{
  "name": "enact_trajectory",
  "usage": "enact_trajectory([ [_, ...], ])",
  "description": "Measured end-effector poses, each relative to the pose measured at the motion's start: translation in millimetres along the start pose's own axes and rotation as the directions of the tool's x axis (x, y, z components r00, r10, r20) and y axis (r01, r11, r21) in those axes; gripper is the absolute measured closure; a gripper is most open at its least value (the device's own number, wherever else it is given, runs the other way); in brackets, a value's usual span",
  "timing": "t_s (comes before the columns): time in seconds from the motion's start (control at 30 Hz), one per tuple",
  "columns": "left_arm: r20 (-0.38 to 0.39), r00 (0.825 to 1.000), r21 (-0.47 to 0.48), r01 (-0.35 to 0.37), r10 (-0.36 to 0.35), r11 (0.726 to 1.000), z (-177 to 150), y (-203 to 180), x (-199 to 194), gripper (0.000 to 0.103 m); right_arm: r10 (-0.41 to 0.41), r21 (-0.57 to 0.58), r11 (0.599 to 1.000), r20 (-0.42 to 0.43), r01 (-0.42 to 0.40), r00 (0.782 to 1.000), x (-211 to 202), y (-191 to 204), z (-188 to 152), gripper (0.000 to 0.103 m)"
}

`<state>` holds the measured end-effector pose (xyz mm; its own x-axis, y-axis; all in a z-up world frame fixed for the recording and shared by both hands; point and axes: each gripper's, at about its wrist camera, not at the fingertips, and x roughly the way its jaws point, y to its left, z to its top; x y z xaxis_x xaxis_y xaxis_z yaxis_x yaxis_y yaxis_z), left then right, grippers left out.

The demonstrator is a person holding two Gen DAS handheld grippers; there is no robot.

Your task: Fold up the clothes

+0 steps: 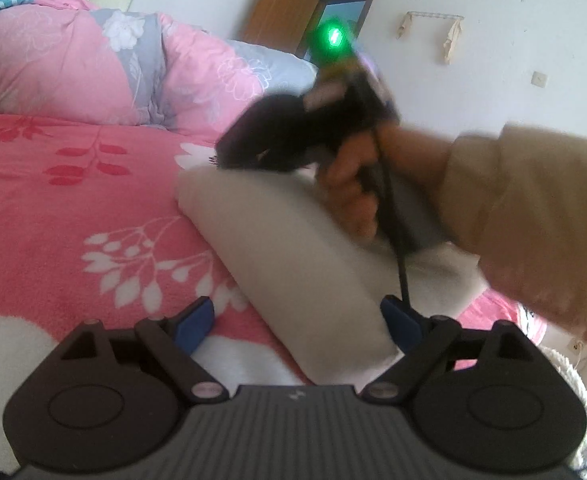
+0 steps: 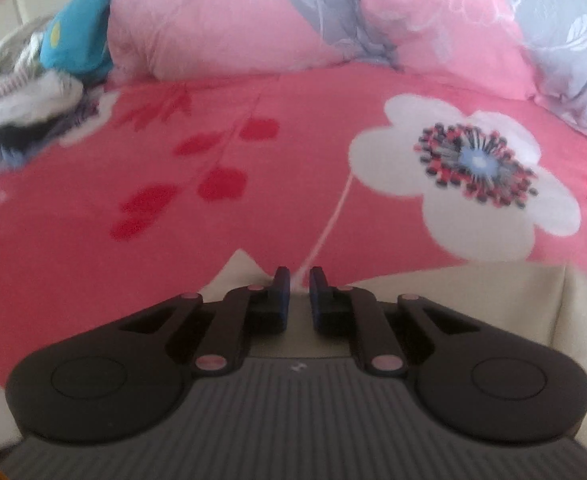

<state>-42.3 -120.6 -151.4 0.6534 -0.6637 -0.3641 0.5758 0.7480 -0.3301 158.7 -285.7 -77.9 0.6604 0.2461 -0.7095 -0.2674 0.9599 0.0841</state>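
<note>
A cream garment [image 1: 285,240] lies folded into a thick strip on the pink flowered bed sheet [image 1: 73,200]. My left gripper [image 1: 295,308] stands open over its near end, one blue pad on each side and neither touching it. A person's hand [image 1: 345,184] in a tan sleeve [image 1: 533,220] holds my right gripper [image 1: 219,156] at the garment's far end. In the right wrist view the right gripper [image 2: 299,276] has its pads almost together at the edge of the cream garment [image 2: 473,312]. A thin fold of the cloth sits in the narrow gap, and a corner of it peaks up just to the left.
A rolled pink and grey quilt [image 1: 73,64] lies along the far side of the bed. A loose pile of other clothes [image 2: 25,104] and a blue garment [image 2: 81,40] sit at the far left. A brown door [image 1: 277,8] stands open in the white wall behind.
</note>
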Motion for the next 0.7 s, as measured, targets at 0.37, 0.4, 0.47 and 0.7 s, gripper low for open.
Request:
enact_trajectory([
  [0.37,0.010,1.000,-0.003,-0.004,0.004,1.000,-1,1,0,0.012,0.065,0.016,0.998,0.037,-0.065,0.997,-6,4,-7,0.093],
  [0.4,0.011,1.000,-0.002,-0.004,0.004,1.000,-1,0,-1,0.012,0.072,0.021,0.997,0.059,-0.073,0.996,-19,7,-4,0.092],
  [0.47,0.012,1.000,-0.004,-0.003,0.003,1.000,-1,1,0,0.012,0.091,0.015,0.995,0.117,-0.094,0.989,-49,12,-3,0.092],
  [0.7,0.020,1.000,0.005,-0.010,0.010,1.000,-2,0,1,0.012,0.130,0.026,0.991,0.120,-0.134,0.984,-41,3,-54,0.094],
])
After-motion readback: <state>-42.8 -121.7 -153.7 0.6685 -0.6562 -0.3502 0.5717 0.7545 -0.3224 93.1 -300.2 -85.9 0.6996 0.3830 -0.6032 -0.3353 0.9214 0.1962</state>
